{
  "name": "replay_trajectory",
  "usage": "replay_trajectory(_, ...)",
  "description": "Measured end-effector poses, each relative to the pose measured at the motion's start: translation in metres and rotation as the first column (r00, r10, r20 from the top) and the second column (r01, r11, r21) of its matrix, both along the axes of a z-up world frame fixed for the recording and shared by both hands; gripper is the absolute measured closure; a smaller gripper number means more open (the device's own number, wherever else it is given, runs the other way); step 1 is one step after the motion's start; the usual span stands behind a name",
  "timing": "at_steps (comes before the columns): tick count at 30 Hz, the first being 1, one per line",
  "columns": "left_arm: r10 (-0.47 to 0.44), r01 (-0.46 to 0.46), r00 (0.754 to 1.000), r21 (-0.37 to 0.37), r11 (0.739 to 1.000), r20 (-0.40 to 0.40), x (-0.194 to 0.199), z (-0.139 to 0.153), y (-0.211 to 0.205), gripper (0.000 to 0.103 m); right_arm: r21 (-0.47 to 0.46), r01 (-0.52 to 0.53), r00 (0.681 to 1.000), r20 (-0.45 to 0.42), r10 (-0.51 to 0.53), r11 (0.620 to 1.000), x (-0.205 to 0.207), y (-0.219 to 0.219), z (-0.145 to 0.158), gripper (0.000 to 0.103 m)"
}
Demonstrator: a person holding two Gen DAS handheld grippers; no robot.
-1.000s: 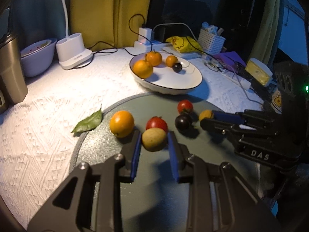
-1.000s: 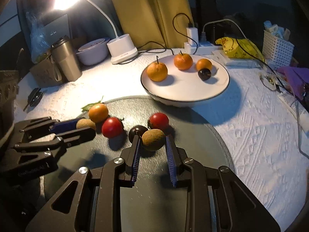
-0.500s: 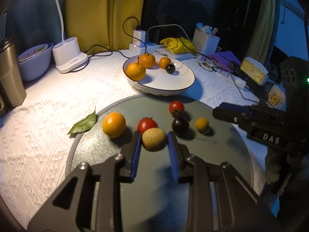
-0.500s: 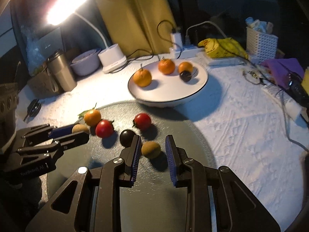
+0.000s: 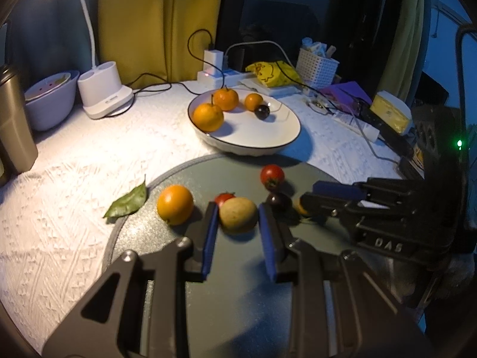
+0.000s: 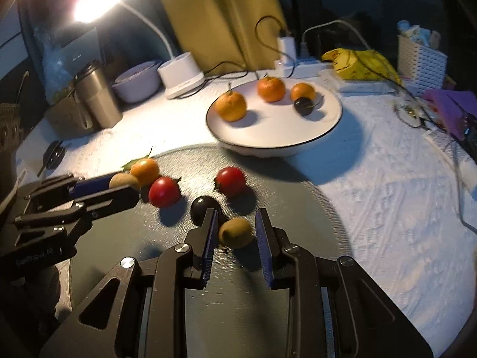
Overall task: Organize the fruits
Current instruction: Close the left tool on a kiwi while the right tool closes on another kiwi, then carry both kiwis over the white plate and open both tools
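Note:
Loose fruit lies on a round grey mat (image 5: 226, 298). My left gripper (image 5: 237, 219) is open around a brown kiwi (image 5: 238, 214), with a gap on each side. An orange (image 5: 175, 204), two red tomatoes (image 5: 272, 176) and a dark plum (image 5: 278, 201) lie near it. My right gripper (image 6: 235, 229) is open around a second, smaller kiwi (image 6: 235, 232) beside the dark plum (image 6: 204, 207). The white plate (image 5: 268, 137) behind the mat holds three oranges and a dark plum.
A leaf (image 5: 128, 201) lies at the mat's left edge. A lamp base (image 5: 104, 94), a bowl (image 5: 49, 101) and a steel tumbler (image 5: 13, 122) stand at the back left. A power strip, cables, a yellow bag (image 5: 272, 73) and a white basket (image 5: 317, 67) crowd the back right.
My right gripper drew back and up from its kiwi, then came down around it again. My left gripper stayed open around its kiwi and shifted only slightly.

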State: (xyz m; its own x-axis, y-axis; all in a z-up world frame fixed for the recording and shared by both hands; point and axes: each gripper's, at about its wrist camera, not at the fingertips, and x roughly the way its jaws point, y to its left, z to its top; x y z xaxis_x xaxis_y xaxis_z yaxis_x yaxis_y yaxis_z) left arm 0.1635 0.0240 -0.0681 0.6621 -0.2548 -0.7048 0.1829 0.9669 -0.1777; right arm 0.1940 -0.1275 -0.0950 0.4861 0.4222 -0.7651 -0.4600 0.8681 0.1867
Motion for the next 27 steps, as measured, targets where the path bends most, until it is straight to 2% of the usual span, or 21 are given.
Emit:
replay_trajectory(7, -0.005, 0.005, 1.000, -0.003, 1.000, -0.002, 0.004, -0.001, 0.000, 0.075, -0.012, 0.001, 1.000, -0.028, -0.002, 1.000, 0.005, 0.003, -0.009, 0.075)
replay_trajectory(27, -0.024, 0.024, 0.999, 0.022, 0.999, 0.028, 0.032, 0.016, -0.008, 0.075, 0.016, 0.016, 0.998, 0.053, -0.016, 1.000, 0.031, -0.008, 0.020, 0.075)
